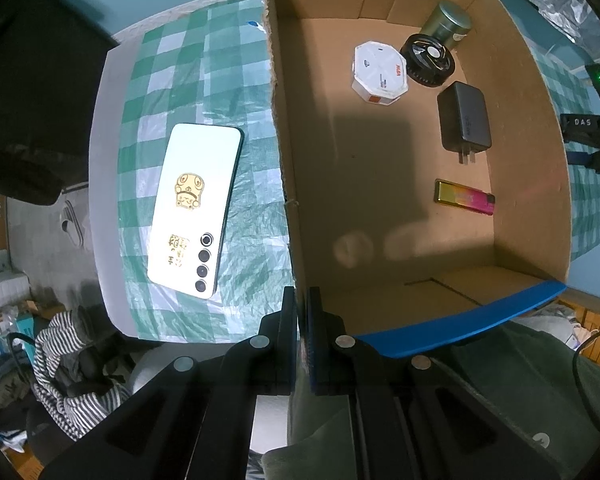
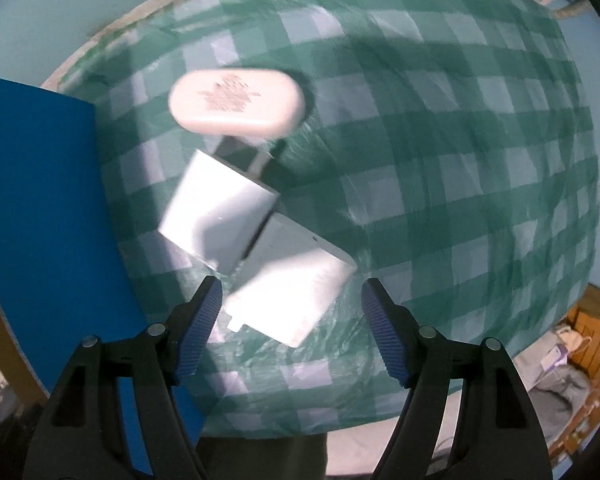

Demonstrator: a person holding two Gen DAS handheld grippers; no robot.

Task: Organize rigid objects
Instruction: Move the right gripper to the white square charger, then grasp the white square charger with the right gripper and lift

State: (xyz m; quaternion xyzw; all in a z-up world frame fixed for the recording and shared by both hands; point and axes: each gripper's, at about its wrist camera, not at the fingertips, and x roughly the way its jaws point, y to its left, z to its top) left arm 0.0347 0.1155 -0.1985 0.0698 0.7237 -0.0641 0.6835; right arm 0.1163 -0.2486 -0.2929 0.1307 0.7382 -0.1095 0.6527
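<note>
An open cardboard box point(image 1: 380, 208) with a blue rim holds a green tin point(image 1: 448, 24), a black round part point(image 1: 428, 60), a white octagonal case point(image 1: 380, 72), a black charger point(image 1: 464, 120) and a gold-and-pink lighter point(image 1: 464, 198). My left gripper point(image 1: 300, 296) is shut on the box's near left wall. A white phone point(image 1: 196, 208) lies face down on the checked cloth left of the box. My right gripper point(image 2: 292, 292) is open, pointing down over a white plug adapter point(image 2: 296, 284). Beyond it lie a second white adapter point(image 2: 220, 208) and a white oval charger point(image 2: 236, 100).
The green-and-white checked cloth point(image 2: 440, 160) covers the table. The box's blue outer side point(image 2: 40, 200) stands just left of the right gripper. A striped garment point(image 1: 68, 368) and clutter lie below the table's edge. A person's dark green clothing point(image 1: 500, 380) is at the bottom.
</note>
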